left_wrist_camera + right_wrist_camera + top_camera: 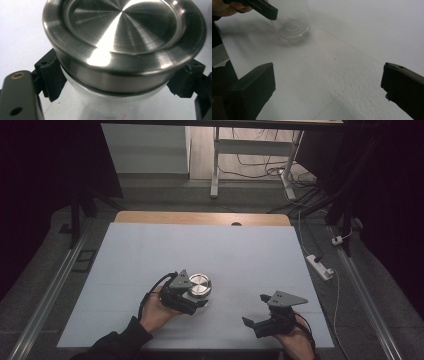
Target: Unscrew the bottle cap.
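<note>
Jar (199, 287) with a brushed steel lid (125, 32) is standing upright on the white table sheet (200, 250), in the near half, left of centre. Left gripper (196, 296) is clamping it: in the left gripper view both black jaws are pressing against the clear body just under the lid's rim, one on each side. The left hand (156, 312) is wrapping around the gripper's body from behind. In the right gripper view the jar's patterned clear base (294, 31) is sitting flat on the sheet.

Right gripper (256, 309) is hovering near the front right part of the sheet, well apart from the jar, jaws spread wide with only bare sheet between them. Right hand (295, 340) is holding it at the table's near edge.
</note>
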Action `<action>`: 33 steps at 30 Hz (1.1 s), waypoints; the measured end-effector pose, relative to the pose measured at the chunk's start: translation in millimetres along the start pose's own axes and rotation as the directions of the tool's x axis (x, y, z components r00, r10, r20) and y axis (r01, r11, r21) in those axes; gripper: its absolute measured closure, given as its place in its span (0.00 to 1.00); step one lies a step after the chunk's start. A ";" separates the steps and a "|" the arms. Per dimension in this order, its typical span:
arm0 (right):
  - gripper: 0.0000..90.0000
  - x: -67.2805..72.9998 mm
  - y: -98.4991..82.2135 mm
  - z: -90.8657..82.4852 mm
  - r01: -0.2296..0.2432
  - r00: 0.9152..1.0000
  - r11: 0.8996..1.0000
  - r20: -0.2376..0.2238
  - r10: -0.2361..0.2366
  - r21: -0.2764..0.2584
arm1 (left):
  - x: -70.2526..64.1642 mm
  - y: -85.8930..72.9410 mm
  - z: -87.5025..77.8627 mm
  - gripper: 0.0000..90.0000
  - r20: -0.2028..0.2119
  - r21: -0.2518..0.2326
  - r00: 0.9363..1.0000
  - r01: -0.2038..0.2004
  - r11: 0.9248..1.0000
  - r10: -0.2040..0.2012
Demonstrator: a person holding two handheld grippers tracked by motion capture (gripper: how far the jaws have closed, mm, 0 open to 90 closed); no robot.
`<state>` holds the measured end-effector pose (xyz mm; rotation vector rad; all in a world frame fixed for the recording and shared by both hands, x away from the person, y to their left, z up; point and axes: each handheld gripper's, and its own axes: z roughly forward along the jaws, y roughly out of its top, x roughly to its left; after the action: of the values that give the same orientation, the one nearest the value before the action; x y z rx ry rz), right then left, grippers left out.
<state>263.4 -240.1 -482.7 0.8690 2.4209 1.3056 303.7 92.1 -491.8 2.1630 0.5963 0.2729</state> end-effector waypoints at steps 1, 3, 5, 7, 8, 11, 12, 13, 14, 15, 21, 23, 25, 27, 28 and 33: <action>0.00 0.9 1.7 0.8 0.005 1.000 1.000 -0.006 -0.005 -0.002 | 0.7 0.1 0.1 0.18 0.006 -0.004 1.000 0.005 1.000 -0.005; 0.00 2.4 5.0 2.6 0.011 1.000 1.000 -0.017 -0.011 -0.009 | 0.8 0.2 0.1 0.18 0.005 -0.005 1.000 0.004 1.000 -0.004; 0.00 3.4 8.2 4.8 0.013 1.000 1.000 -0.027 -0.014 -0.019 | 0.8 0.2 0.2 0.18 0.005 -0.004 1.000 0.004 1.000 -0.004; 0.00 3.9 9.9 6.1 0.014 0.999 1.000 -0.033 -0.014 -0.022 | 0.8 0.0 0.5 0.18 0.007 -0.005 1.000 0.006 1.000 -0.006; 0.00 5.4 13.1 9.4 0.019 0.999 1.000 -0.038 -0.020 -0.018 | 0.4 0.0 1.0 0.18 0.007 -0.005 1.000 0.005 1.000 -0.005; 0.00 8.8 18.6 14.6 0.023 0.999 1.000 -0.047 -0.023 -0.017 | -0.2 0.1 1.4 0.18 0.008 -0.007 1.000 0.008 1.000 -0.008; 0.00 10.2 20.7 16.4 0.021 0.998 1.000 -0.055 -0.022 -0.015 | -0.1 0.2 1.3 0.18 0.009 -0.007 1.000 0.006 1.000 -0.006; 0.00 11.5 23.0 18.2 0.019 0.998 1.000 -0.065 -0.019 -0.011 | -0.1 0.3 1.3 0.18 0.011 -0.008 1.000 0.007 1.000 -0.007; 0.00 12.8 25.4 19.9 0.019 0.997 1.000 -0.073 -0.020 -0.007 | -0.2 0.4 1.4 0.18 0.011 -0.009 1.000 0.007 1.000 -0.007; 0.00 14.0 27.7 21.7 0.026 0.997 1.000 -0.078 -0.027 -0.008 | -0.2 0.4 1.4 0.18 0.011 -0.009 1.000 0.007 1.000 -0.007; 0.00 20.3 42.4 31.8 0.032 0.996 0.999 -0.088 -0.033 -0.011 | -1.1 0.8 1.5 0.18 0.013 -0.014 1.000 0.008 1.000 -0.008; 0.00 22.2 47.5 35.9 0.031 0.995 0.999 -0.096 -0.032 -0.009 | -1.4 0.8 1.7 0.18 0.013 -0.014 1.000 0.008 1.000 -0.008; 0.00 22.9 51.5 39.1 0.022 0.994 1.000 -0.106 -0.023 -0.008 | -2.0 1.0 2.0 0.18 0.012 -0.013 1.000 0.006 1.000 -0.006; 0.00 23.6 56.1 43.2 0.011 0.992 1.000 -0.122 -0.012 -0.005 | -2.2 1.1 2.1 0.18 0.013 -0.013 1.000 0.006 1.000 -0.006; 0.00 24.1 58.5 45.1 0.012 0.992 1.000 -0.128 -0.012 -0.003 | -2.5 1.2 2.1 0.18 0.012 -0.013 1.000 0.004 1.000 -0.004; 0.00 27.3 71.2 54.8 0.033 0.989 0.999 -0.141 -0.033 -0.005 | -3.8 1.9 2.1 0.18 0.012 -0.014 1.000 0.000 1.000 0.000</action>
<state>295.5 -156.8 -453.4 0.7559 2.5279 1.4022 301.8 87.8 -491.6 2.1493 0.5857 0.2632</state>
